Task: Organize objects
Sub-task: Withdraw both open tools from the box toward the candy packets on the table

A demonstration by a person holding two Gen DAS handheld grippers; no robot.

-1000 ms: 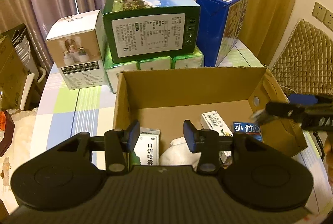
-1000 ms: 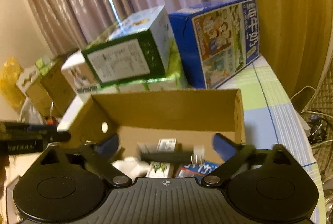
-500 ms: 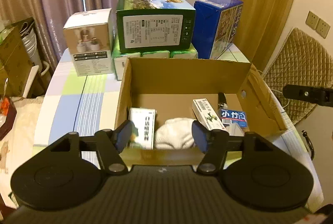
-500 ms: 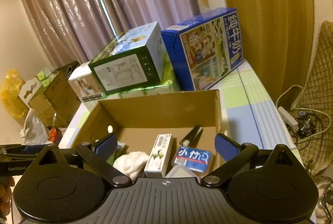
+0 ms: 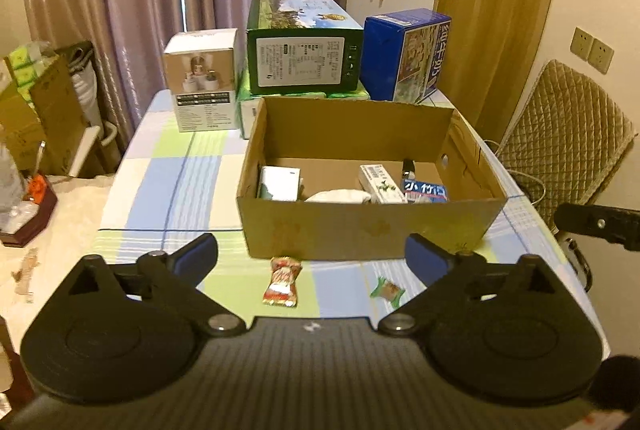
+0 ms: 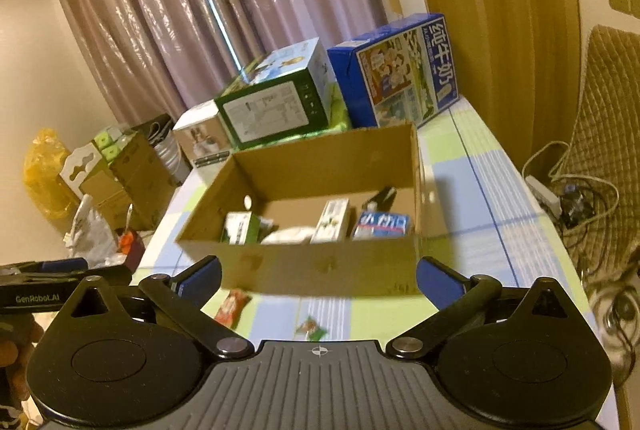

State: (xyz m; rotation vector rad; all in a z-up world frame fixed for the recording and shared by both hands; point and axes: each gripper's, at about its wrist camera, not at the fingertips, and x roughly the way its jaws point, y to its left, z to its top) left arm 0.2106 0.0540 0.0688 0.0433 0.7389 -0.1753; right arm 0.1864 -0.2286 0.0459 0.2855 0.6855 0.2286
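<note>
The left claw point(image 5: 312, 257) hung with its blue-padded fingers point(image 5: 197, 259) spread wide and nothing between them, and the right claw point(image 6: 318, 280) was the same: fully parted, empty, held a little back from the table.

Just beyond the left claw, on the checked blue, green and white tablecloth of the table point(image 5: 160, 190), lay a small red-and-white foil sweet wrapper point(image 5: 281, 282), touching or nearly touching the front wall of the open brown cardboard box point(image 5: 368, 226). Near it to the right sat a smaller green-edged sweet wrapper point(image 5: 386, 288), crumpled and flat on the cloth. The right wrist view showed both, the red one point(image 6: 232, 307) beneath the left finger and the green one point(image 6: 311, 327) close to centre.

Inside the box lay a white-and-green carton point(image 5: 279, 183), a bundle of white cloth point(image 5: 339, 195), a long white carton with green print point(image 5: 381, 183), a blue packet with white characters point(image 5: 425, 191) and a dark slim object point(image 5: 408, 167) too small to identify.

The two loose sweets appeared to be what remained to be put away. They would likely be very light, with slick, crinkly film that deforms under pressure. A pinch across the fat middle of the red one, narrow way on, seemed safer than catching its twisted ends, which could slip free. The green one lay low, so the fingertips would need to reach down to the cloth.
</note>
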